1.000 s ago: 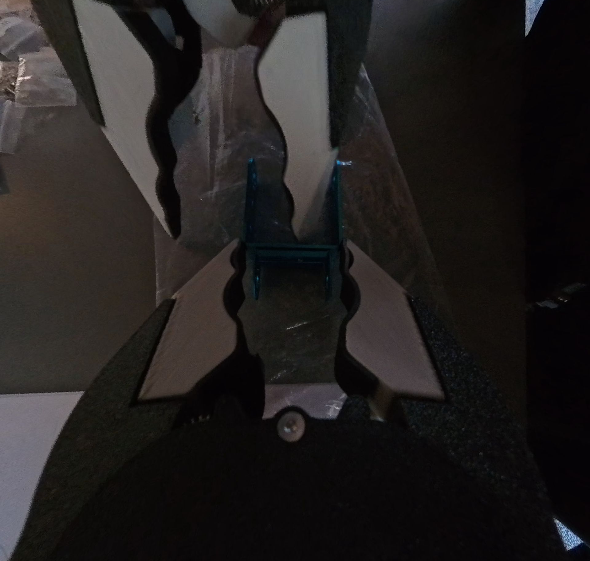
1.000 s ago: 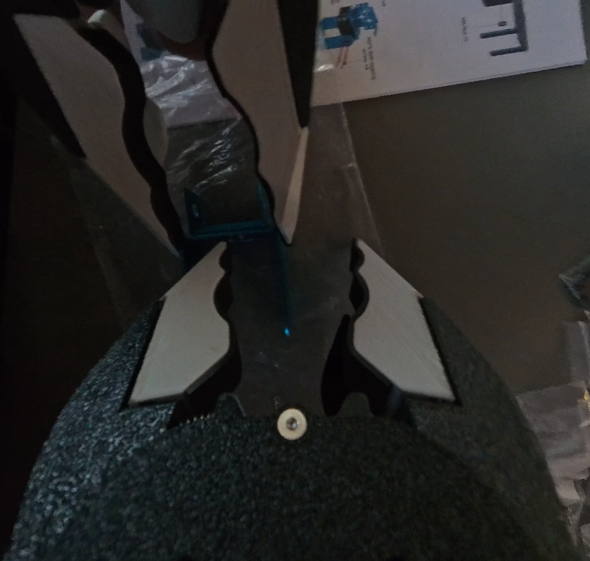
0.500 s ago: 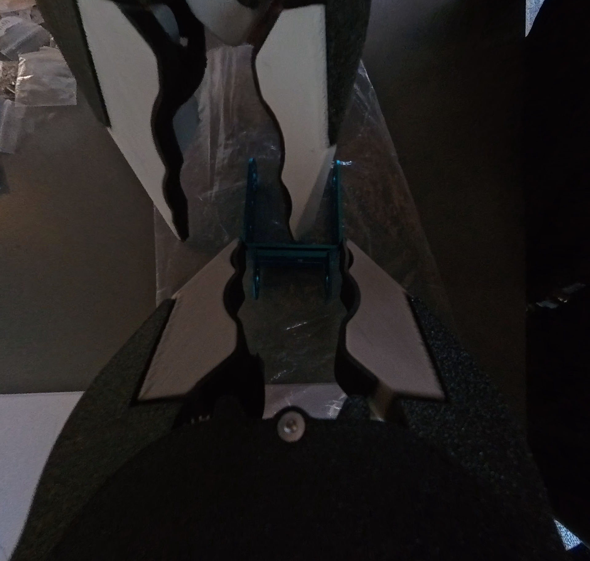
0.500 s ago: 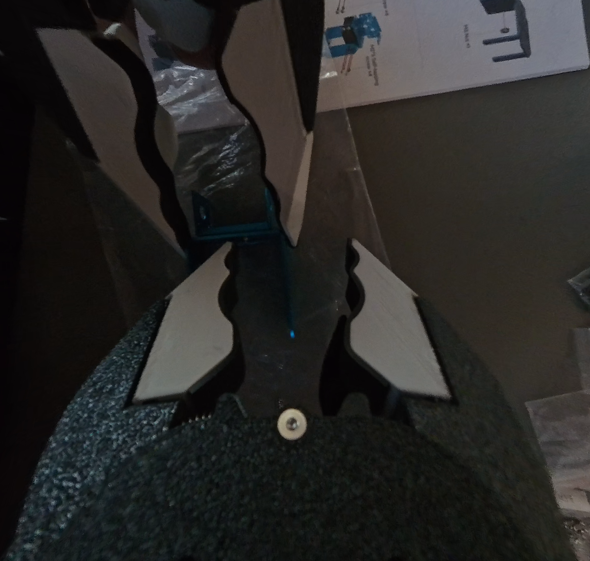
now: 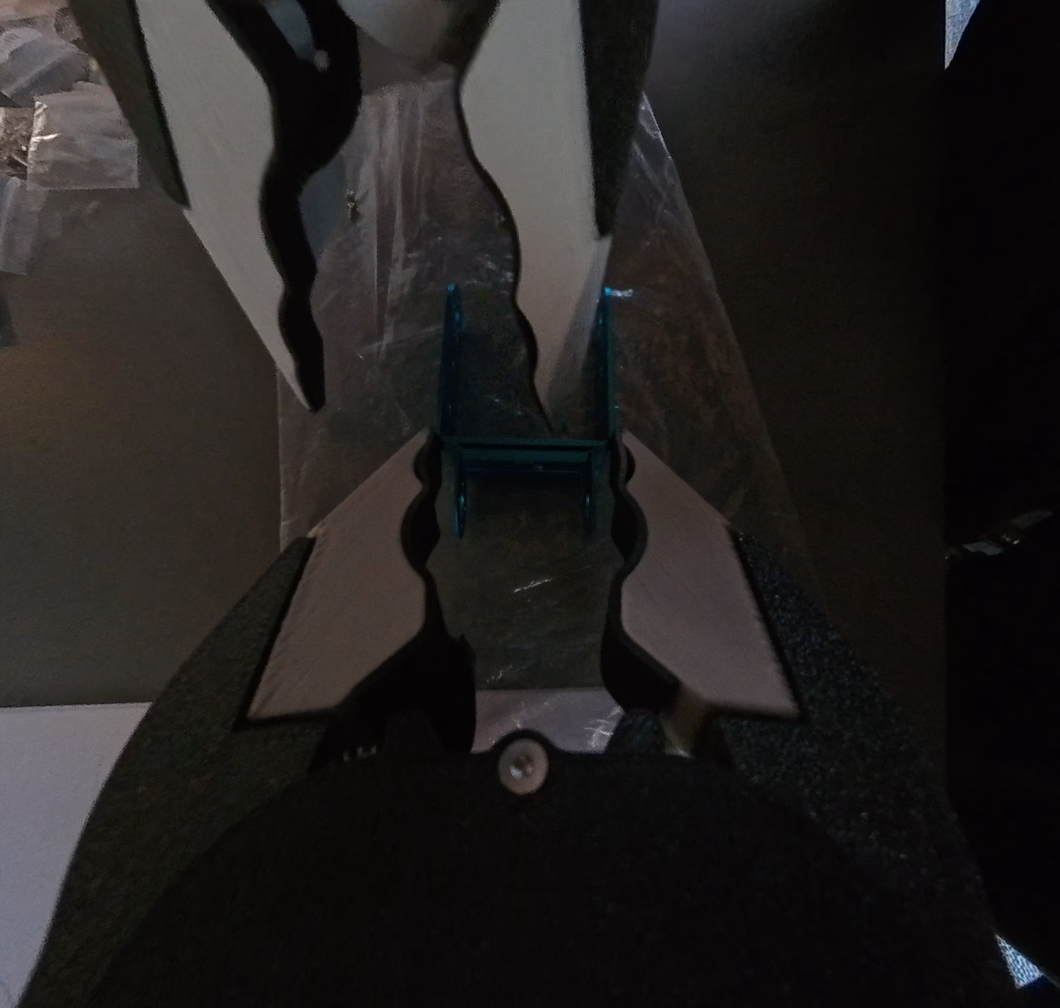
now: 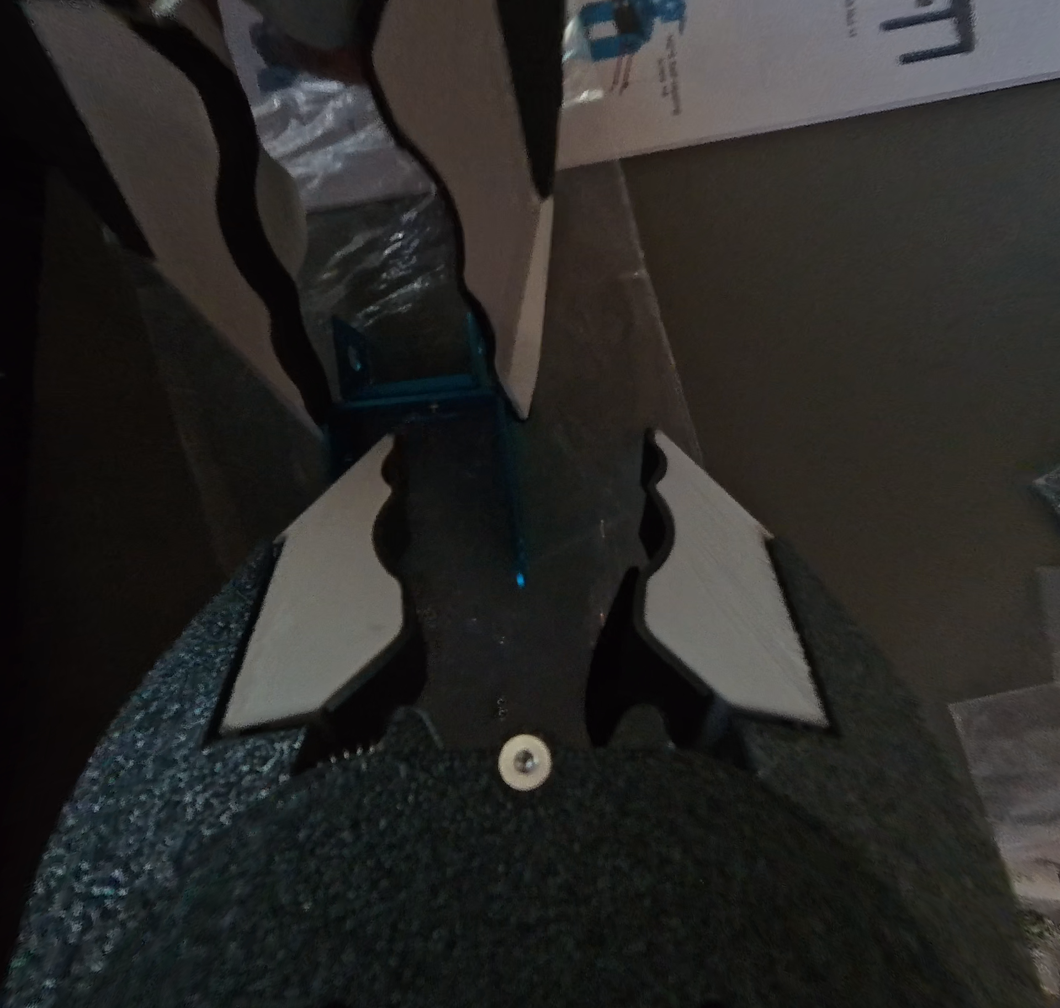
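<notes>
My left gripper (image 5: 523, 441) is shut on a small blue metal bracket (image 5: 522, 453), gripping its cross bar at the fingertips. The bracket's two side plates stick out forward. A clear plastic bag (image 5: 401, 235) lies on the dark table under it. My right gripper (image 5: 430, 412) comes in from the far side, open and empty. One of its fingertips (image 5: 545, 395) reaches between the bracket's side plates. In the right wrist view my right gripper (image 6: 525, 435) stands wide open just short of the bracket (image 6: 413, 392), which the left gripper (image 6: 419, 415) holds.
A white instruction sheet (image 6: 803, 34) with blue drawings lies on the table behind the left gripper. Several small clear bags lie at the far left (image 5: 57, 120) and at the right edge of the right wrist view (image 6: 1004, 808). A white sheet edge (image 5: 57, 780) shows at the lower left.
The left gripper keeps its hold on the bracket. The right gripper has shifted slightly, and its jaws narrowed a little, then widened again.
</notes>
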### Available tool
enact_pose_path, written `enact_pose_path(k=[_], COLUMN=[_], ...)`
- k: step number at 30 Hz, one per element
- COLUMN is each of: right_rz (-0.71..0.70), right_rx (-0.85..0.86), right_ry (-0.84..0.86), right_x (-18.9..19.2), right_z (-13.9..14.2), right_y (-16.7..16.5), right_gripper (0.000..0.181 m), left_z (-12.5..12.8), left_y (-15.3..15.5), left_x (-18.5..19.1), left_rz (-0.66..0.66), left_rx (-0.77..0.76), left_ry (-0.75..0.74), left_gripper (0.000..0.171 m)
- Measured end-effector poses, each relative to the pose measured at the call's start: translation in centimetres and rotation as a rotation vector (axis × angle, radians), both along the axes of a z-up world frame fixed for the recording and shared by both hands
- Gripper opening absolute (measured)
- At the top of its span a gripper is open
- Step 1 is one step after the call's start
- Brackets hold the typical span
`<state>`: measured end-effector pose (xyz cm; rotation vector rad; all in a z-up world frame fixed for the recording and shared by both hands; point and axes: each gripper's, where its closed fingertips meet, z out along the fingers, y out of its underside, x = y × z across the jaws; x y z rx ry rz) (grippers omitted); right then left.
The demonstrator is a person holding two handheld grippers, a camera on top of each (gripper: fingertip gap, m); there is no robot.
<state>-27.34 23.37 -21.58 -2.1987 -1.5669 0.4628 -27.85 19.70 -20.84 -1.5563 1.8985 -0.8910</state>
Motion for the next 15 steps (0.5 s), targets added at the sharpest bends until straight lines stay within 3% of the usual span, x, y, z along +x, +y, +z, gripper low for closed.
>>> enact_pose_path(k=[4, 6, 7, 9, 15], right_rz=[-0.001, -0.032, -0.051, -0.045, 0.022], right_rx=[0.017, 0.008, 0.017, 0.022, 0.033], right_ry=[0.009, 0.021, 0.049, 0.057, 0.011], right_x=[-0.7, -0.4, -0.3, 0.1, -0.9], right_z=[-0.2, 0.0, 0.5, 1.1, 0.0], right_y=[0.2, 0.7, 1.1, 1.0, -0.3], right_gripper=[0.079, 0.086, 0.074, 0.072, 0.083], left_z=[0.0, 0.0, 0.0, 0.0, 0.0], left_y=[0.0, 0.0, 0.0, -0.1, -0.1], left_x=[0.0, 0.0, 0.0, 0.0, 0.0], left_rz=[-0.001, -0.001, -0.001, -0.001, -0.003], left_rx=[0.001, 0.003, 0.003, 0.002, -0.001], left_ry=[0.0, 0.0, 0.0, 0.0, 0.001], left_gripper=[0.06, 0.06, 0.06, 0.06, 0.061])
